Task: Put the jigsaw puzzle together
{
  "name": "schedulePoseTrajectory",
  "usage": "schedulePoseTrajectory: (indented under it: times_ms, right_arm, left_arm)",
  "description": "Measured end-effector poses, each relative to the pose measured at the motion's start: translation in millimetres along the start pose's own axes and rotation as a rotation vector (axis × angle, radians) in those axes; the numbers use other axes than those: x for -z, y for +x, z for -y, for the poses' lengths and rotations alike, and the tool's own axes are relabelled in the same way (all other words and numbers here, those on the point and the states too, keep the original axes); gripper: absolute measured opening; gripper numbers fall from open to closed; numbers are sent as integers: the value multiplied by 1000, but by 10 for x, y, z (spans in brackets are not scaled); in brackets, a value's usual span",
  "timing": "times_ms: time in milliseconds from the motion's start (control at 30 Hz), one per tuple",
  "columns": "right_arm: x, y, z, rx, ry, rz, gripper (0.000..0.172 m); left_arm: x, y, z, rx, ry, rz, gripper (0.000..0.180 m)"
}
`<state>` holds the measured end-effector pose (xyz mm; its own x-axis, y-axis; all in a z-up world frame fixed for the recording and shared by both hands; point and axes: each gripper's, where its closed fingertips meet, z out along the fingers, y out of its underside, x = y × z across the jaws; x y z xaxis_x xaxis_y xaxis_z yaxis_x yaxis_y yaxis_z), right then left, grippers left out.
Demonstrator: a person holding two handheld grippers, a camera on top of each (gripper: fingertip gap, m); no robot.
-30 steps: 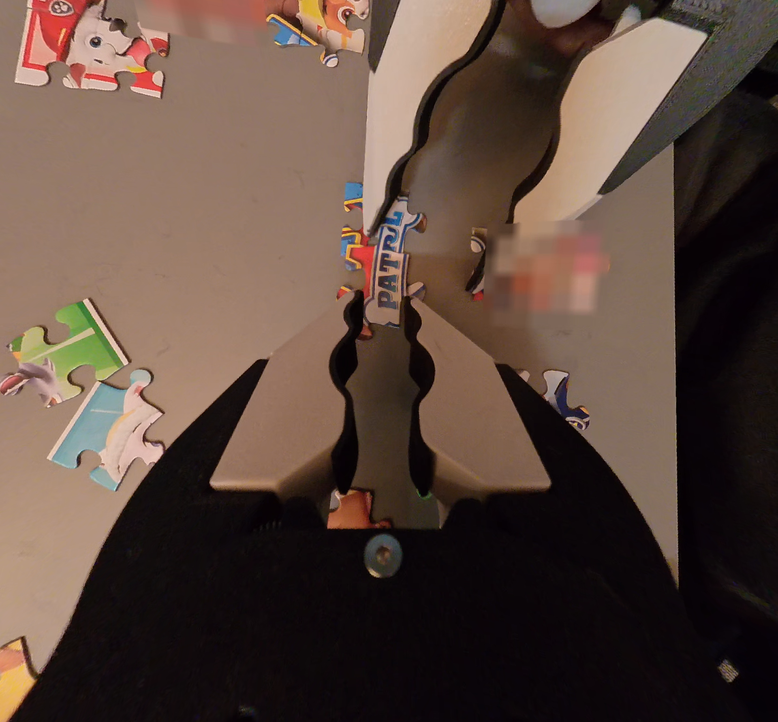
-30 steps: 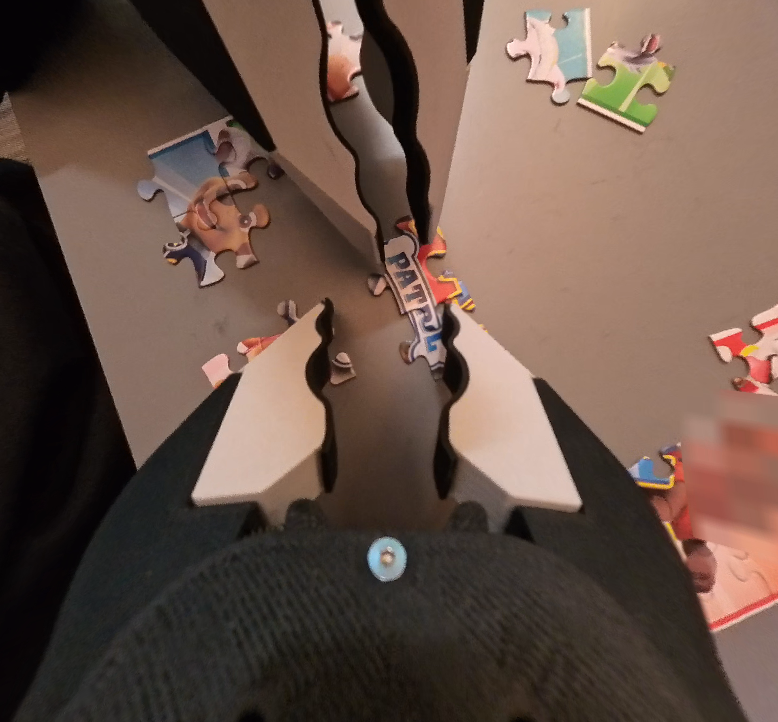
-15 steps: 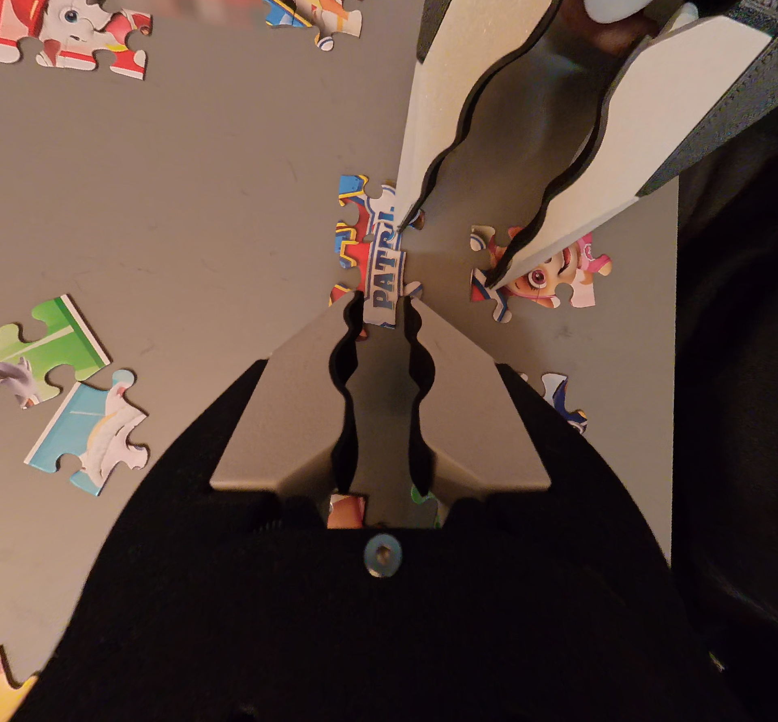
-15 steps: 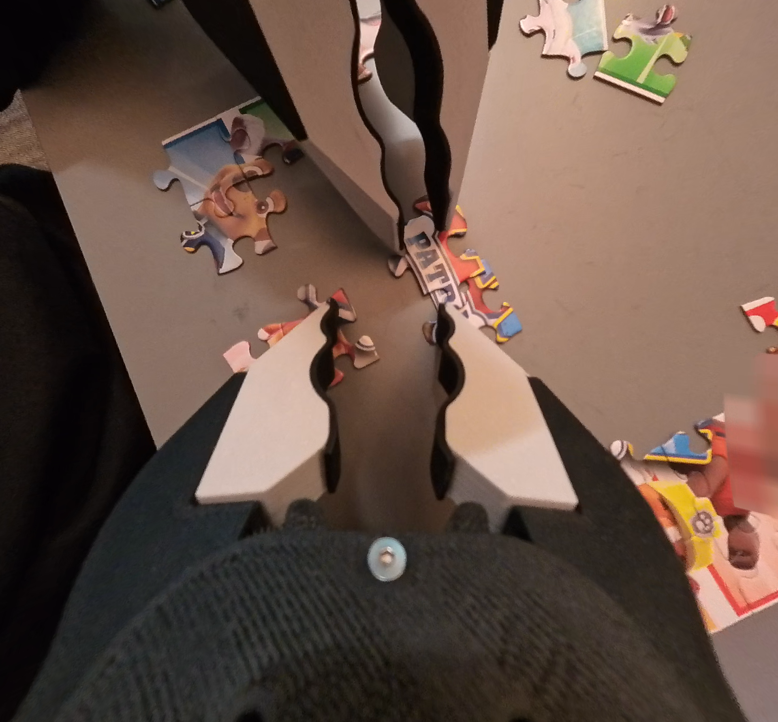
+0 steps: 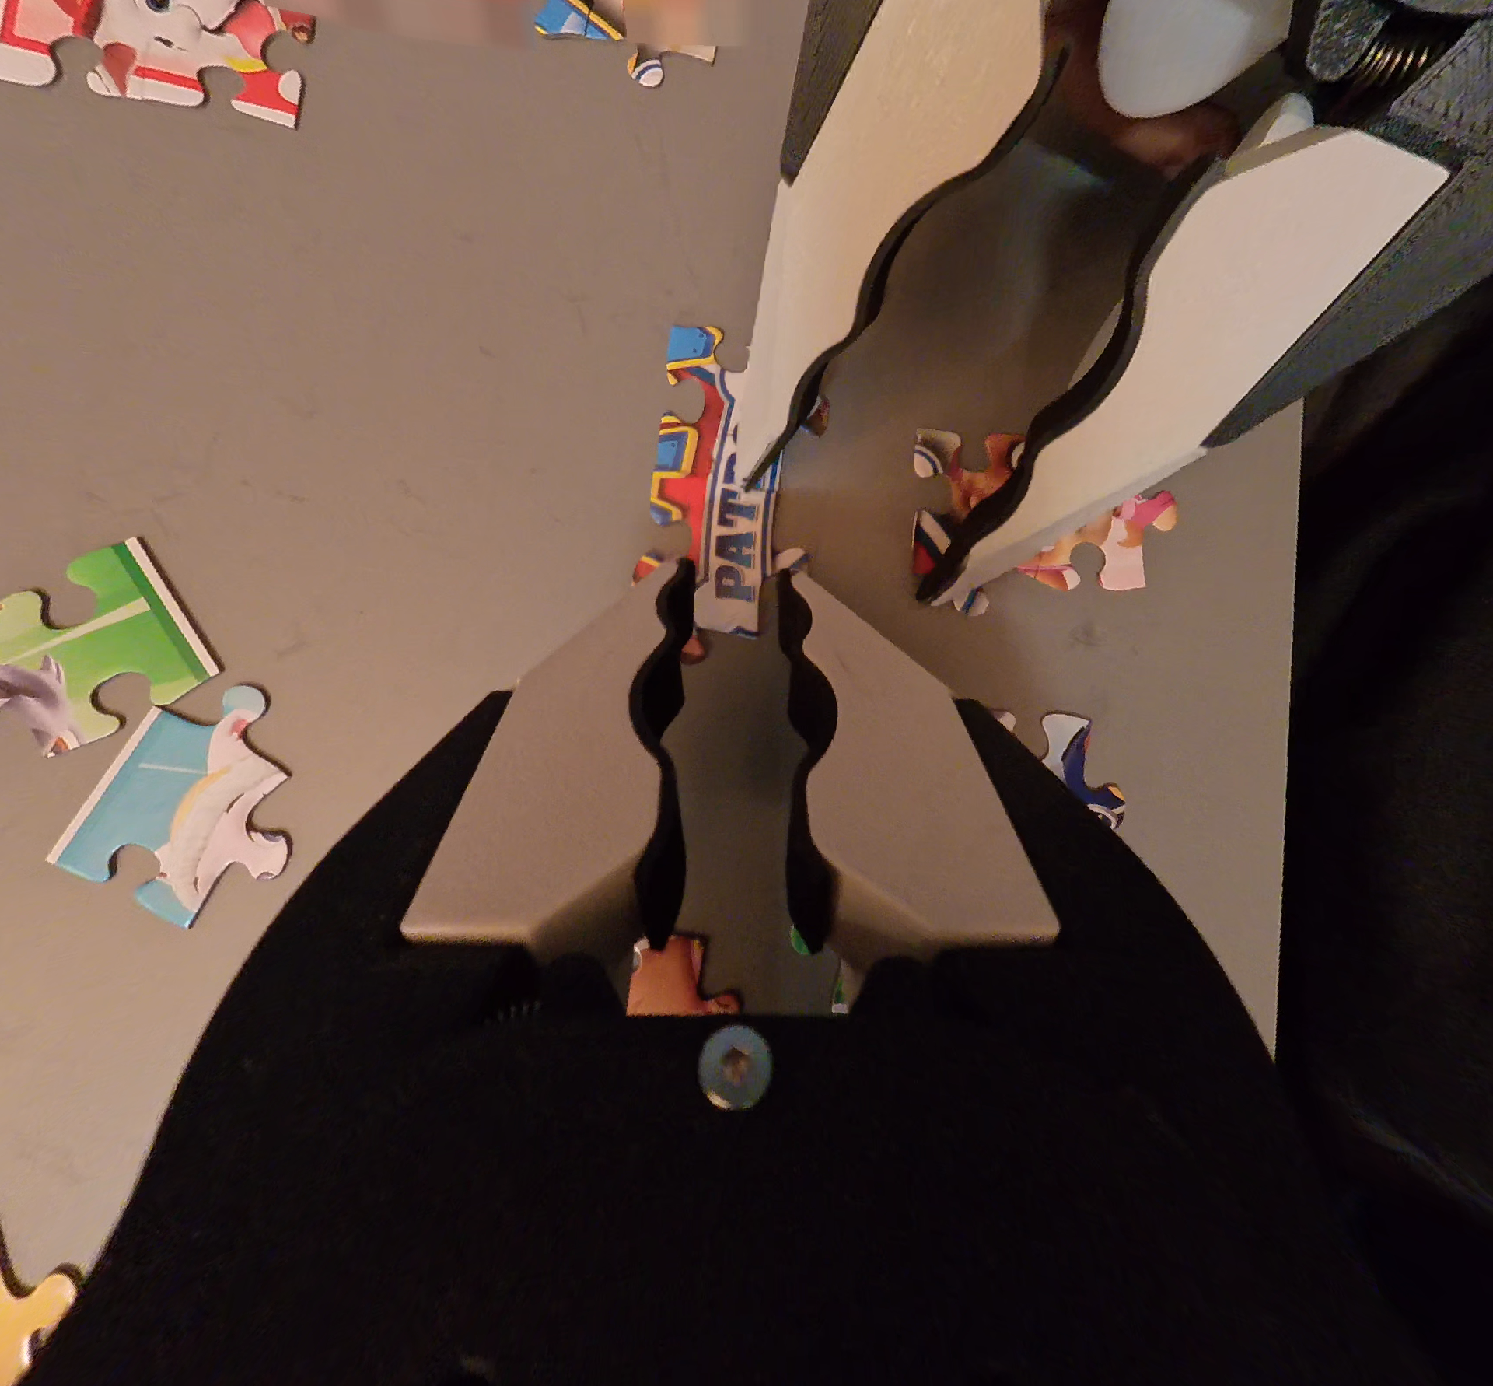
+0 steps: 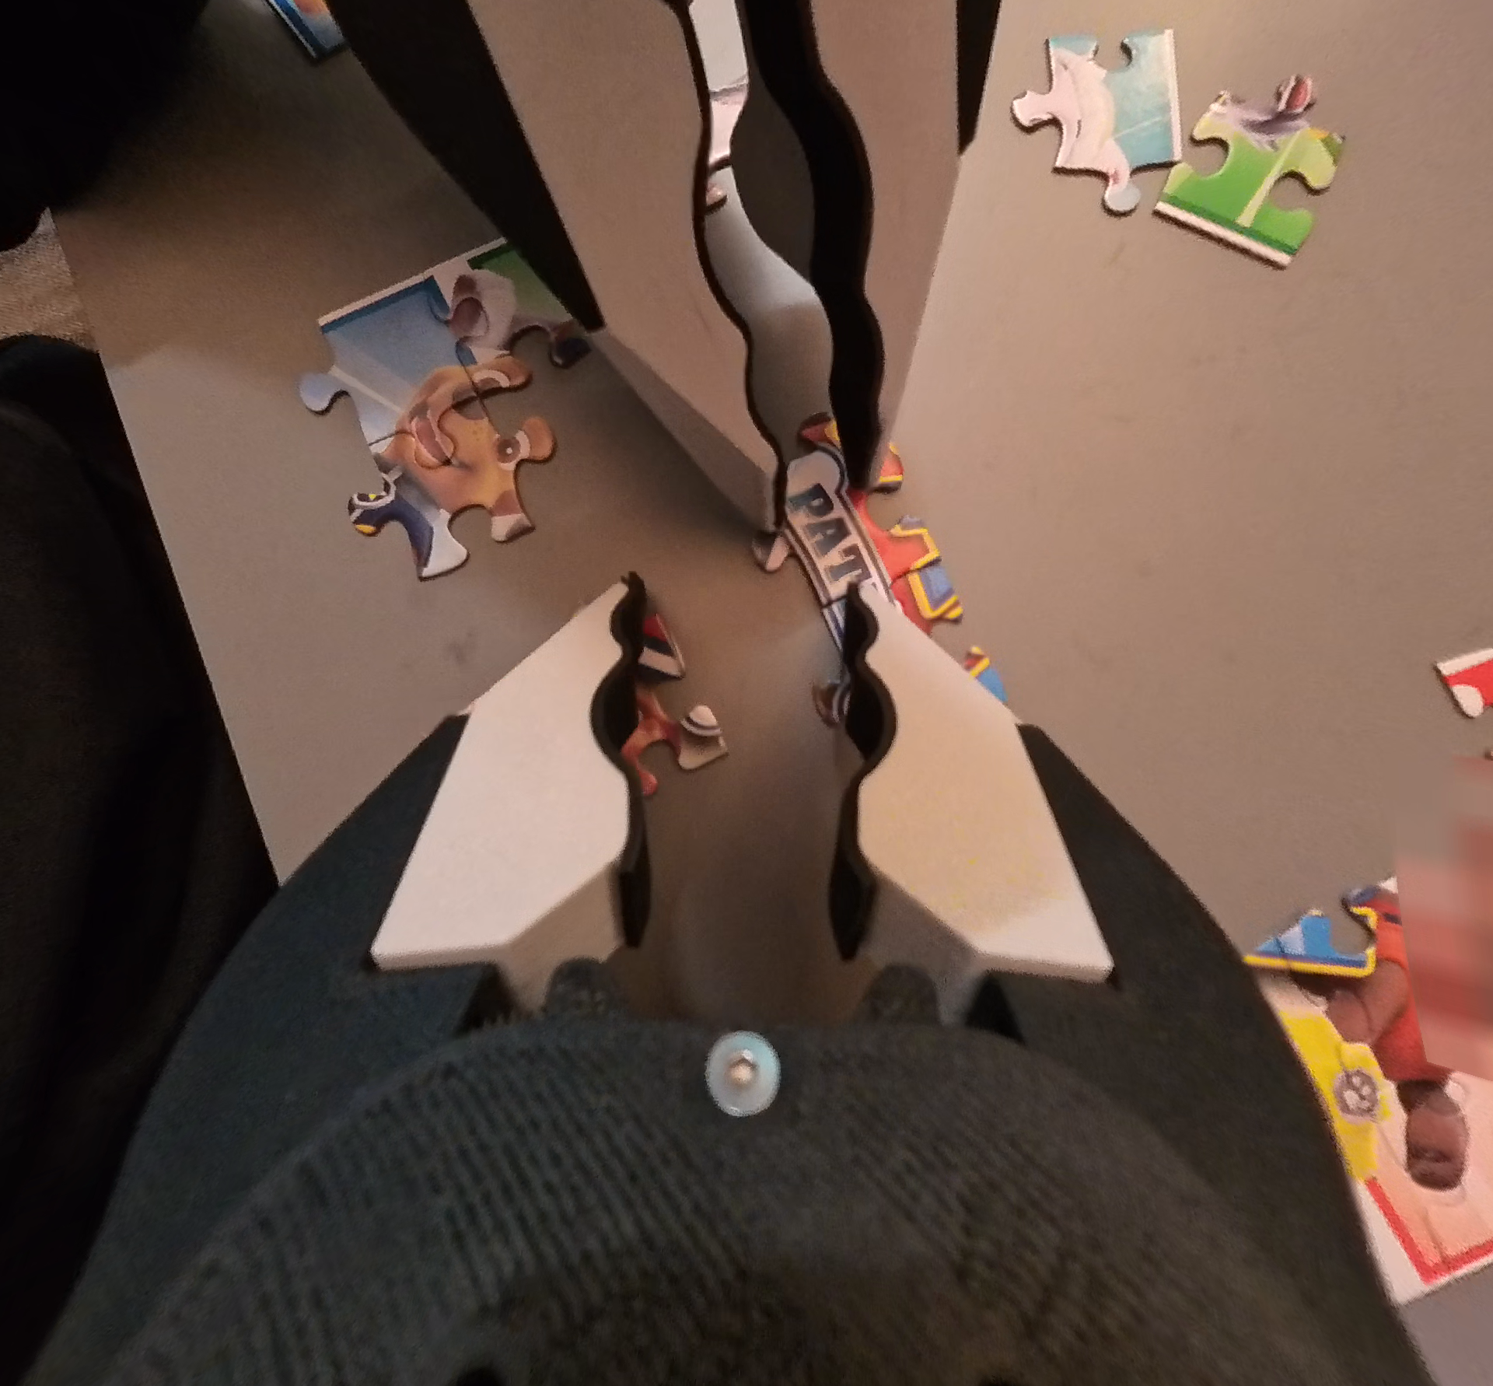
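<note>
Steady | left gripper (image 5: 733, 579) pinches lettered puzzle piece (image 5: 739, 539) | right gripper (image 6: 743, 596) spread, one fingertip (image 5: 755, 470) pressing it at twelve o'clock | I keep it flat

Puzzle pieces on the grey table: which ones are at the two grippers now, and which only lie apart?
At the grippers: lettered piece, between left gripper's fingertips, at one right gripper fingertip; pink pup piece, at the other.
Apart: green piece; light blue piece; joined brown pup pieces; red and white pieces.
</note>
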<state>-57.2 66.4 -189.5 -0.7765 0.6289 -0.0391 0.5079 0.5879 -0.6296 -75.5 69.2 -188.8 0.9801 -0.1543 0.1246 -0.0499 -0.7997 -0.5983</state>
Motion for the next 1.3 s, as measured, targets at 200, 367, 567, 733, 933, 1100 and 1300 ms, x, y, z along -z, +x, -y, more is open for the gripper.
schedulePoseTrajectory:
  times_ms: [200, 367, 567, 733, 933, 1100, 1300]
  right_arm:
    - [88, 69, 20, -14, 20, -41, 48]
    - [120, 106, -28, -31, 17, -53, 48]
    - [26, 66, -10, -6, 1, -39, 48]
    - [47, 85, -8, -10, -2, -40, 49]
    - [28, 63, -29, -35, 10, -22, 47]
    - [28, 46, -28, -32, -5, -18, 50]
    - [39, 59, -13, -53, 14, -11, 52]
  left_arm:
    - [3, -15, -10, 5, -1, 2, 19]
    - [-8, -7, -10, 2, -5, 0, 19]
    - [-17, -1, -10, -2, -10, 2, 19]
    - [-18, -1, -10, 1, -7, -2, 19]
    - [-26, 8, -10, 3, -6, -9, 19]
    - [-46, -1, -3, -4, -9, 5, 18]
    - [-28, -12, -6, -6, -6, 8, 18]
